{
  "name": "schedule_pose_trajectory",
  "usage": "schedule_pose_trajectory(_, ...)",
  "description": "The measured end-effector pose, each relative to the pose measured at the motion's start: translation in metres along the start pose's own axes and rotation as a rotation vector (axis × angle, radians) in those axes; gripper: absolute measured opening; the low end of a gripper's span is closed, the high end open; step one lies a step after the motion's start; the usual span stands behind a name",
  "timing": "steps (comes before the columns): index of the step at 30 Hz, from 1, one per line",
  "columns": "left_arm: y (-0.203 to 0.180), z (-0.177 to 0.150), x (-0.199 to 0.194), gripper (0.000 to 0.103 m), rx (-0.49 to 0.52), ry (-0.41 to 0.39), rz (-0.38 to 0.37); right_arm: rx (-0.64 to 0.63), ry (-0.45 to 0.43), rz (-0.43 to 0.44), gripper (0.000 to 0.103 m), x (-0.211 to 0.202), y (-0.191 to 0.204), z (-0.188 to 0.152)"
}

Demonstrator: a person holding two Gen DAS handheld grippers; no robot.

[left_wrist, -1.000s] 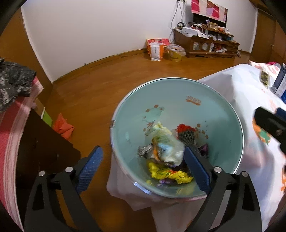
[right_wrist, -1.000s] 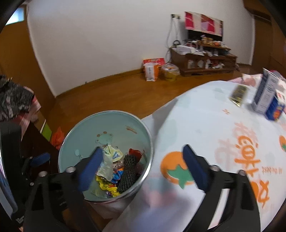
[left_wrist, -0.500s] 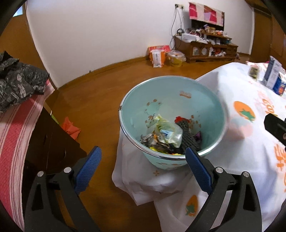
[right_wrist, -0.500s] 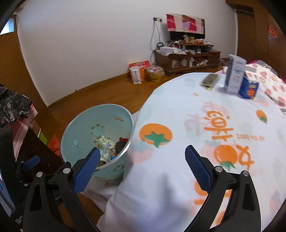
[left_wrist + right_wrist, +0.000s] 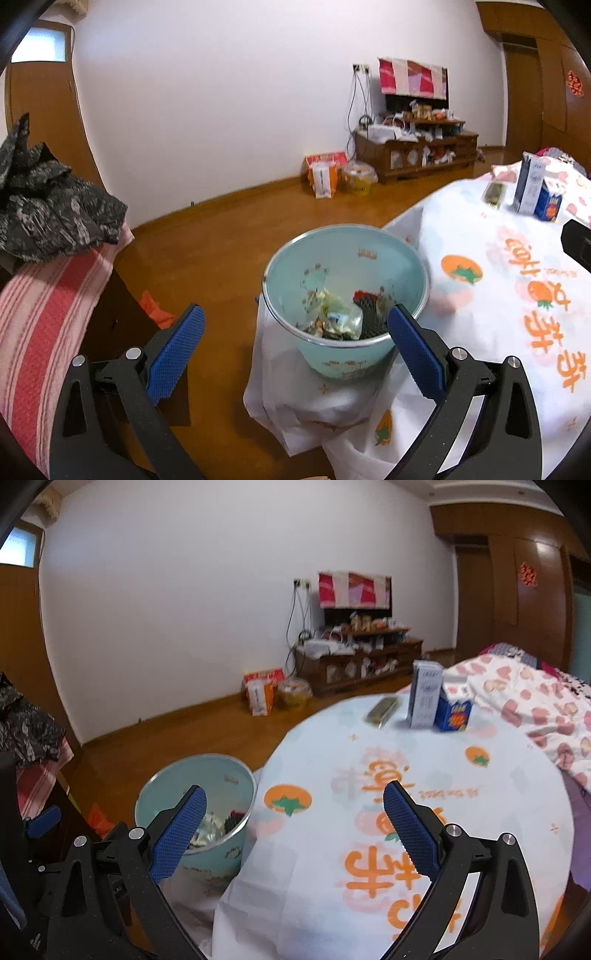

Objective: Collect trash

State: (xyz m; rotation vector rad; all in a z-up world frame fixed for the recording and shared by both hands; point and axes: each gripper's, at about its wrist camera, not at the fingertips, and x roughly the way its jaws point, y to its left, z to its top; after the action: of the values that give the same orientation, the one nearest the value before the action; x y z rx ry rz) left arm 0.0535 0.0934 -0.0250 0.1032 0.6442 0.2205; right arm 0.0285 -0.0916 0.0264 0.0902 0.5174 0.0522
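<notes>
Left gripper (image 5: pixel 293 326): its jaws have just been opening and are standing wide, nothing lying between the blue pads, the bin showing beyond them
Right gripper (image 5: pixel 293 806): jaws are spread wide and gripping nothing, hanging over the tablecloth
Bin (image 5: pixel 402 258): light blue, sitting upright on the wooden floor (image 5: pixel 207 254) just beside the table edge, the cloth's hem bunching around its base
Trash (image 5: pixel 341 319): crumpled wrappers and a dark netted piece are lying in the bin's bottom
Tablecloth (image 5: pixel 332 856): white with orange fruit prints, draping over the table
On the table's far side: a tall white carton (image 5: pixel 424 698), a small blue box (image 5: pixel 454 714) touching it, and a flat dark packet (image 5: pixel 382 709) near them
</notes>
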Motion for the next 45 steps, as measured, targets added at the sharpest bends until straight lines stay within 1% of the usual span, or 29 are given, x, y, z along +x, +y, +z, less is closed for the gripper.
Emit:
schedule_pose_trajectory(6, 0.003, 0.012, -0.031, 0.097, -0.02, -0.077, -0.028, -0.001, -0.092, -0.02, 0.097, -0.031, 0.002, 0.006)
schedule_pose_trajectory(10, 0.002, 0.017, -0.051, 0.097, -0.005, -0.14, -0.014, 0.012, -0.127, -0.026, 0.097, -0.047, 0.001, 0.008)
schedule_pose_trajectory(14, 0.002, 0.019, -0.064, 0.097, -0.008, -0.173, -0.025, 0.039, -0.157, -0.04, 0.097, -0.057, -0.004, 0.008)
schedule_pose_trajectory(24, 0.0, 0.02, -0.072, 0.097, -0.004, -0.189, -0.022, 0.064, -0.158, -0.053, 0.097, -0.061, -0.007, 0.003)
schedule_pose_trajectory(33, 0.003, 0.021, -0.074, 0.097, -0.022, -0.175, -0.049, 0.066, -0.153, -0.051, 0.097, -0.061, -0.008, 0.002)
schedule_pose_trajectory(45, 0.007, 0.022, -0.072, 0.097, -0.027, -0.17, -0.046, 0.073, -0.148, -0.05, 0.097, -0.059, -0.006, 0.002)
